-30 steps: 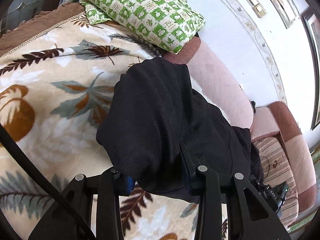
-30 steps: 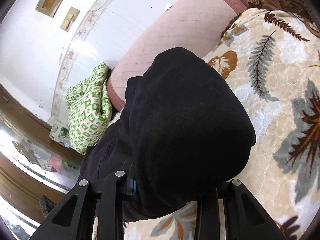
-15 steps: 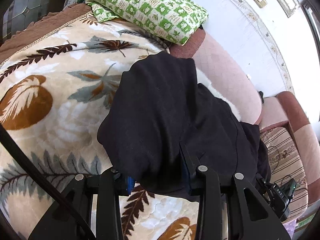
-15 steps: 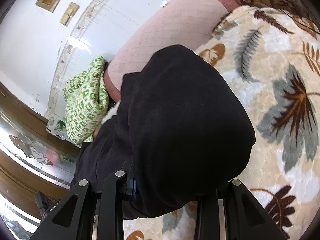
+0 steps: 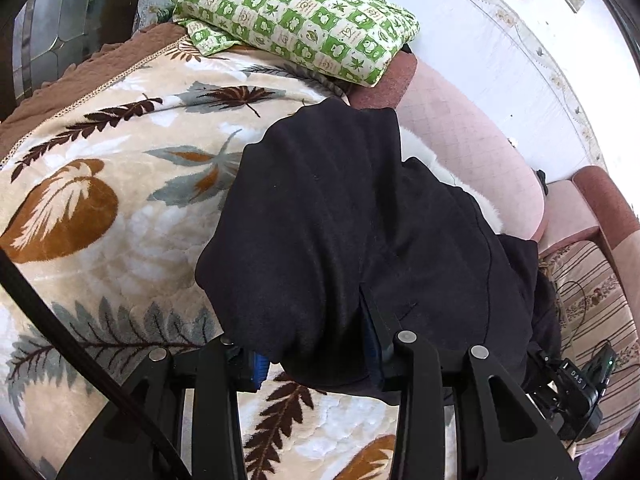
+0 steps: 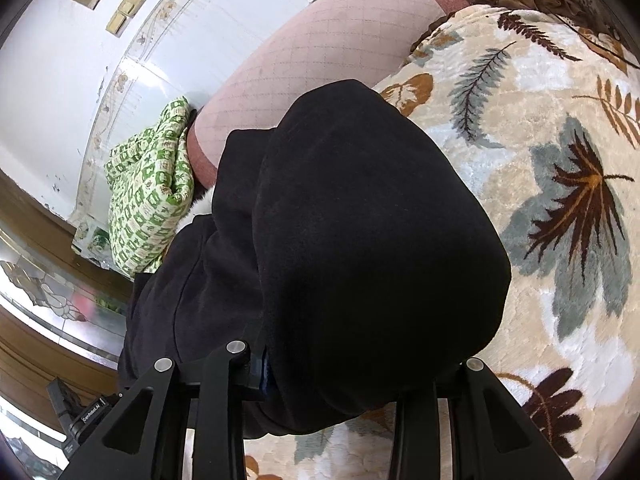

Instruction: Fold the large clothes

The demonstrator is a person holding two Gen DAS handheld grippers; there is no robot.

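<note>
1. Both handheld grippers clamp the same bulky black fleece-like garment: the left gripper has a thick bunched fold wedged between its blue-padded jaws, and the right gripper bites a similar roll, its far jaw buried under cloth.

2. Ahead of each pair of jaws the garment humps up in a doubled, rounded mound, its far end reaching the pink quilted sofa back; below and beside the jaws it rests on the cream plush blanket with brown and grey leaf print.

3. Judged from its drape, the cloth is soft, thick and limp, moderately heavy for a garment and not slippery or fragile; it will sag between grips, so hold at hems or fold corners, one gripper to each end.

4. Beyond the jaws, at the blanket's far edge, lies a green-and-cream checked pillow.

5. No container shows in either view; nothing is held in anything.
</note>
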